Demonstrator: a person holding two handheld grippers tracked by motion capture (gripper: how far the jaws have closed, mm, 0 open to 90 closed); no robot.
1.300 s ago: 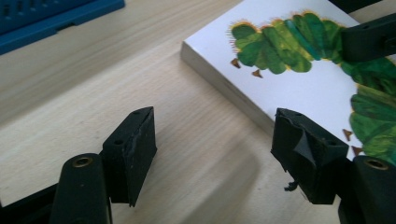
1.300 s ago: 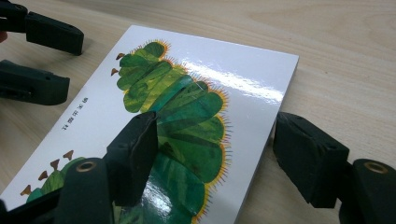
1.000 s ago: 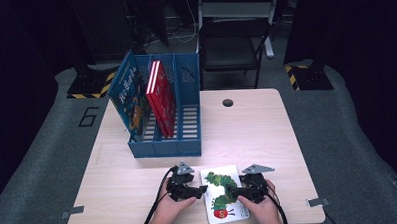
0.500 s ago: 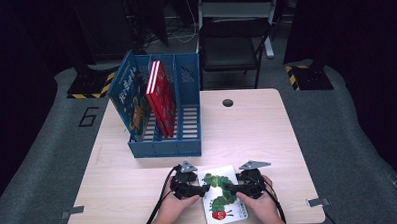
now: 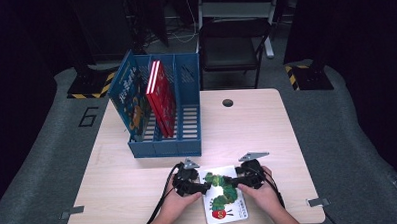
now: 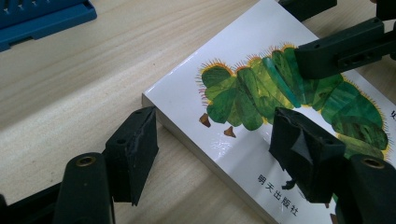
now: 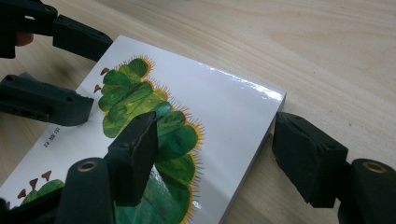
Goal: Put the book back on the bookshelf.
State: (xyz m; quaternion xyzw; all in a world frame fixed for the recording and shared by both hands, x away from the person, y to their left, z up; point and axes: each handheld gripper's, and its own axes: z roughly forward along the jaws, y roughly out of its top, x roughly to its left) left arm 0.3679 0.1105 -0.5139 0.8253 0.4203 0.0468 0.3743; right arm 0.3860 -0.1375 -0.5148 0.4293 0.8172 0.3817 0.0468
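A white picture book (image 5: 224, 197) with a green caterpillar on its cover lies flat near the table's front edge. My left gripper (image 5: 201, 187) straddles the book's left edge. In the left gripper view it (image 6: 215, 154) is open, one jaw on the wood beside the book (image 6: 243, 93) and the other over the cover. My right gripper (image 5: 237, 180) straddles the right edge. In the right gripper view it (image 7: 217, 154) is open too, one jaw above the caterpillar on the book (image 7: 224, 112) and one off the edge. Neither pair of pads presses on it.
A blue file rack (image 5: 162, 146) stands at the table's back left, holding red books (image 5: 161, 96) and a blue one (image 5: 128, 97). A round cable hole (image 5: 227, 102) sits near the back edge. A dark chair (image 5: 229, 51) stands behind the table.
My right gripper has shifted a little inward along the book's right side. The left gripper and the book have stayed put.
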